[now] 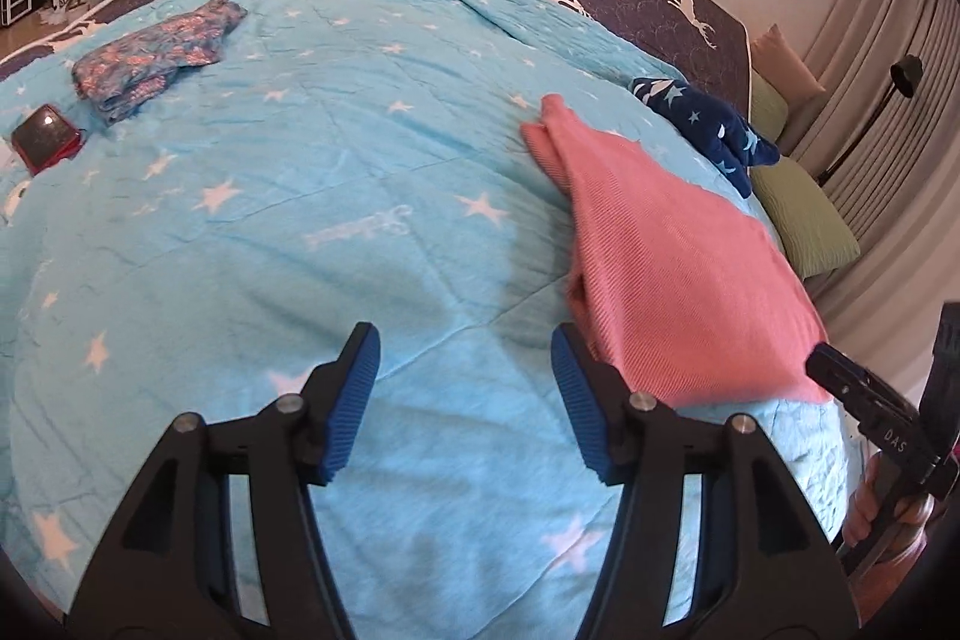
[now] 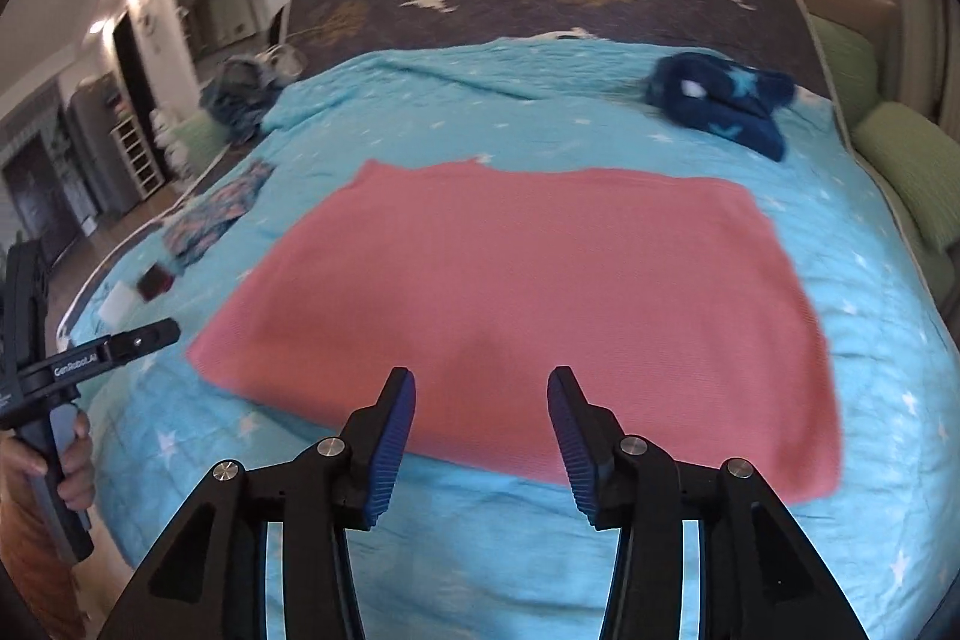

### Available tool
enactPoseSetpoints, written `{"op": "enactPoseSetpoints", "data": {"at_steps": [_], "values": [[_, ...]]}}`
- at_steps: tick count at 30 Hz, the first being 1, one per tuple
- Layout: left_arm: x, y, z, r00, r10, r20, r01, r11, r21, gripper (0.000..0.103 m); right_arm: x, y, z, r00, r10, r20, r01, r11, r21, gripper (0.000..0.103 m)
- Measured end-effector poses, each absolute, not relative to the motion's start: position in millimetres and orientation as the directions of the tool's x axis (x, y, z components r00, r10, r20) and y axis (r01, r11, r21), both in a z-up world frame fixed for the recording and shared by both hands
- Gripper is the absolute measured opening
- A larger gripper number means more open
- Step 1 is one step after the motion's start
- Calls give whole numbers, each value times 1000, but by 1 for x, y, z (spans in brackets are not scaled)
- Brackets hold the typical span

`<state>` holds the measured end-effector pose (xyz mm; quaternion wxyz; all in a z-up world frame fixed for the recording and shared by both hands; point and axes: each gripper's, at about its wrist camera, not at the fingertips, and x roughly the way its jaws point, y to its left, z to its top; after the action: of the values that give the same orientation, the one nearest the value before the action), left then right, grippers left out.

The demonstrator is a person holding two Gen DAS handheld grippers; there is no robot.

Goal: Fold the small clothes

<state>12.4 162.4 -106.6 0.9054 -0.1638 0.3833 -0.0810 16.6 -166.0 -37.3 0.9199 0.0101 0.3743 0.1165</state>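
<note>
A pink knitted garment point(image 2: 528, 292) lies spread flat, roughly rectangular, on a light blue quilt printed with white stars point(image 2: 540, 568) that covers a bed. The right gripper point(image 2: 480, 436) hovers over the garment's near edge – its blue-padded jaws stand apart with nothing between them. The left gripper point(image 1: 465, 400) hangs over bare quilt just beside the garment's left edge, its jaws also apart and empty. A hand point(image 2: 75, 466) holds the left gripper's handle at the left of the right wrist view. Farther back on the quilt, near the right side, sits a rumpled navy garment with pale stars point(image 2: 720, 100). Well off to the left lies a folded floral-patterned garment point(image 1: 150, 58) – beside it, a small red device point(image 1: 45, 139).
</note>
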Motion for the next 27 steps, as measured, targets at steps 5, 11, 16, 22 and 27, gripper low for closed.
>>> {"op": "enactPoseSetpoints", "data": {"at_steps": [5, 11, 16, 22, 27], "values": [[5, 166, -105, 710, -229, -666, 37, 957, -289, 64, 15, -94, -44, 664, 254, -703, -376, 926, -20, 48], [3, 186, -107, 722, -208, -660, 1, 954, -300, 64, 11, -19, -53, 630, 312, -711, -541, 833, -114, 49], [1, 205, -113, 727, -199, -657, -41, 943, -331, 65, 28, 15, -72, 587, 296, -754, -574, 808, -130, 51], [9, 215, -118, 725, -218, -654, -50, 930, -365, 65, 40, 28, -83, 608, 248, -754, -535, 830, -159, 51], [27, 209, -112, 722, -268, -638, 1, 923, -386, 65, 62, 5, -81, 574, 310, -758, -450, 893, 25, 36]]}}
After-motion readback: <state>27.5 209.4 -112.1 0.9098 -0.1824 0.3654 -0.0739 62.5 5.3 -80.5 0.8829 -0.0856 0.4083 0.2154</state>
